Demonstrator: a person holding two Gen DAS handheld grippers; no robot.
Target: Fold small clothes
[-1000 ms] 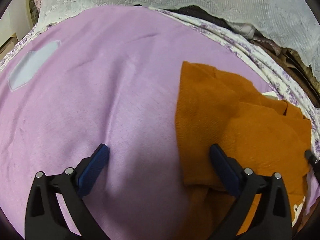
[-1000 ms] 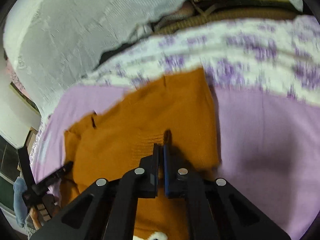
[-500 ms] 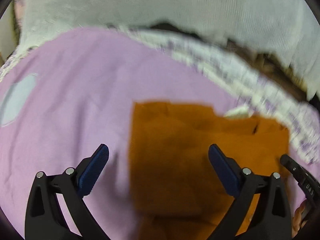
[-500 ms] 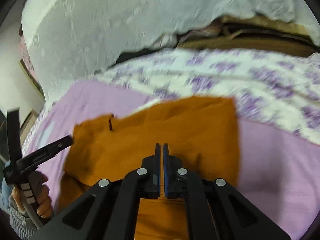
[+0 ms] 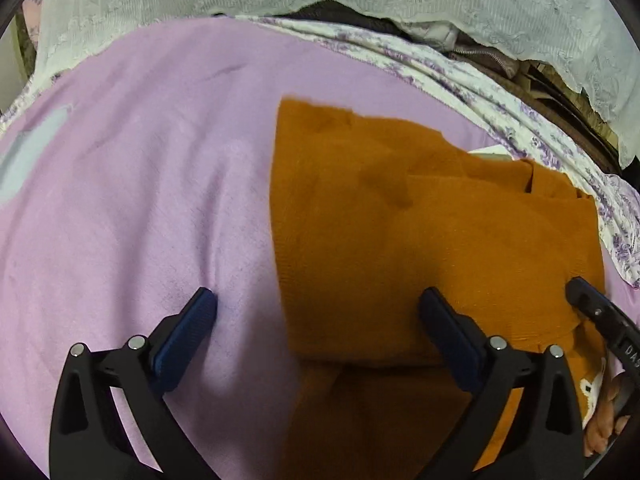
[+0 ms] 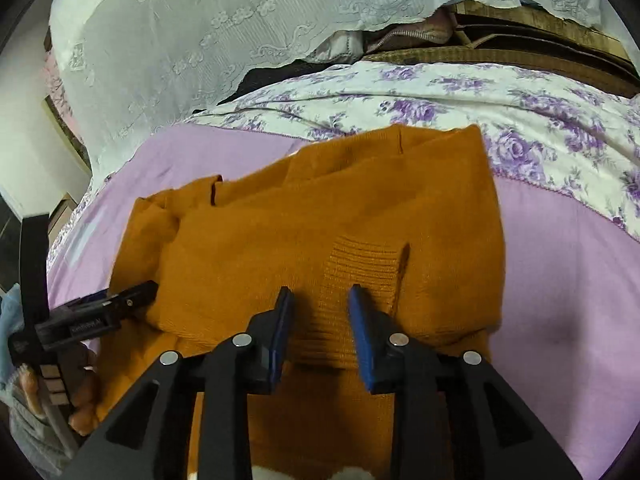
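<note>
Since a second ago the right gripper [image 6: 320, 300] has let go: its blue pads, then pinched together on the ribbed hem, have just been opening and now stand parted with the hem lying slack between them, not pressed. Nearest in the right wrist view, low in the frame, that ribbed band belongs to an orange knit sweater [image 6: 320, 216], folded over on itself, with a short slit in the hem just right of the pads and a bit of white fuzzy trim at the very bottom edge. Spreading from lower centre to the middle of the frame, the sweater lies flat on a lilac blanket [image 6: 560, 280]. At lower left a hand [image 6: 82, 392] holds the left gripper [image 5: 316, 304], whose pads are spread wide and hold nothing; in its own view one pad is over bare blanket at lower left, the other over the sweater's folded edge at lower right. Farther up, a white sheet with purple flowers [image 6: 440, 96] borders the blanket, and beyond it hangs a white lace cloth [image 6: 200, 20].
</note>
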